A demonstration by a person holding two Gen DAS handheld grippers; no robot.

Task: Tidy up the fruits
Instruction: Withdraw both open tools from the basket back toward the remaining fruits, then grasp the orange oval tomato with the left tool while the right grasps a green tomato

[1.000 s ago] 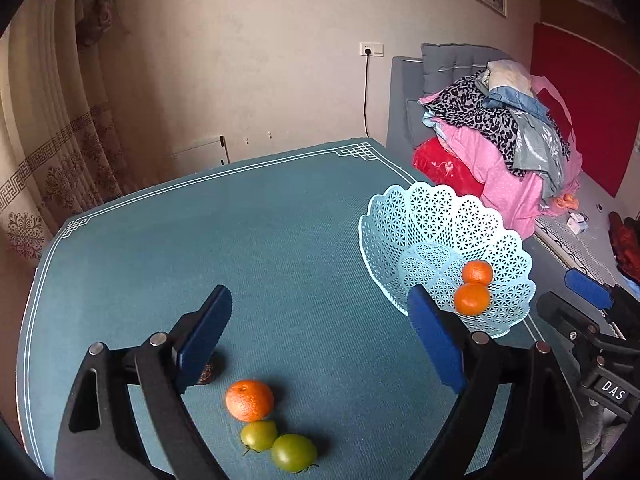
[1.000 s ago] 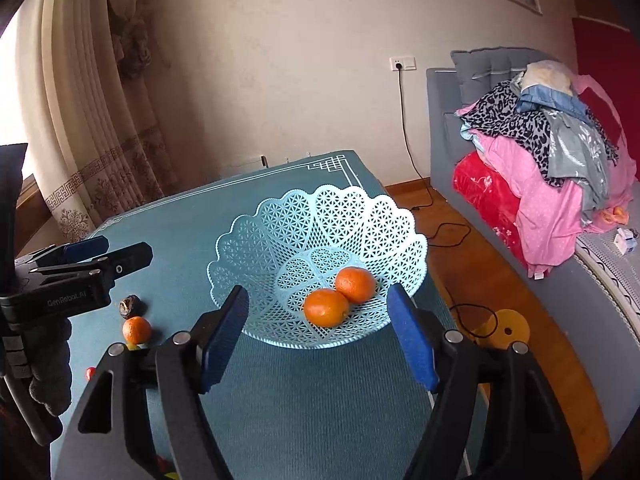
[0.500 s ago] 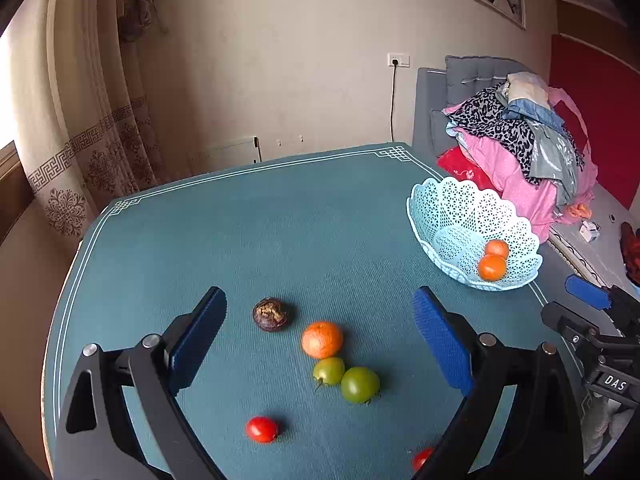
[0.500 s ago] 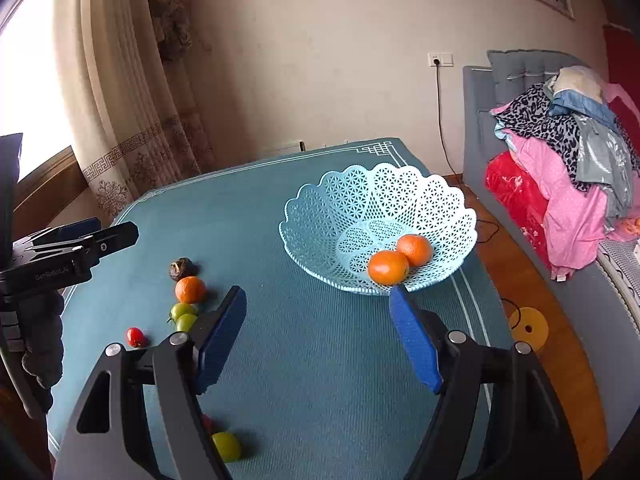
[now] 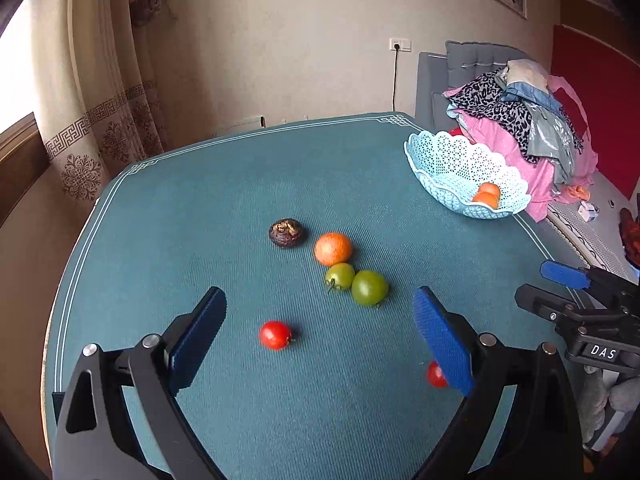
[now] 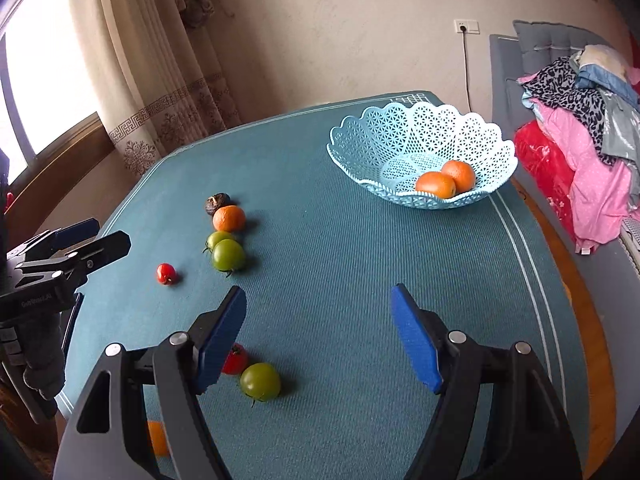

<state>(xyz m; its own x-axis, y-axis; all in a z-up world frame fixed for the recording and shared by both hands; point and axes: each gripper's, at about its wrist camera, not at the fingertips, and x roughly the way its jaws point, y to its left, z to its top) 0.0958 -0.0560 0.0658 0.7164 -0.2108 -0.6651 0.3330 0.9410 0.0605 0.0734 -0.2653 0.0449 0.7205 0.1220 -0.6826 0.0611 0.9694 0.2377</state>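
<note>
A pale blue lattice basket (image 5: pixel 448 160) (image 6: pixel 420 120) stands at the table's far right corner with two oranges (image 6: pixel 436 185) in it. Loose on the teal table (image 5: pixel 240 184) lie a dark brown fruit (image 5: pixel 286 233), an orange (image 5: pixel 333 249), two green tomatoes (image 5: pixel 369 287) and a red tomato (image 5: pixel 275 335). My left gripper (image 5: pixel 320 320) is open above and just short of them, holding nothing. A second red tomato (image 5: pixel 435 374) peeks from behind its right finger. My right gripper (image 6: pixel 318 308) is open and empty, with a green tomato (image 6: pixel 261 381) and a red tomato (image 6: pixel 236 360) near its left finger.
An orange (image 6: pixel 157 438) sits half hidden under the right gripper's left arm near the front edge. A sofa piled with clothes (image 5: pixel 520 120) stands right of the table, and curtains (image 6: pixel 140 60) hang at the left. The left gripper (image 6: pixel 102 236) shows at the table's left edge.
Both grippers have drawn back from the basket, which now looks smaller and farther. The loose fruits have come fully into view in front of them. Neither gripper took hold of anything.
</note>
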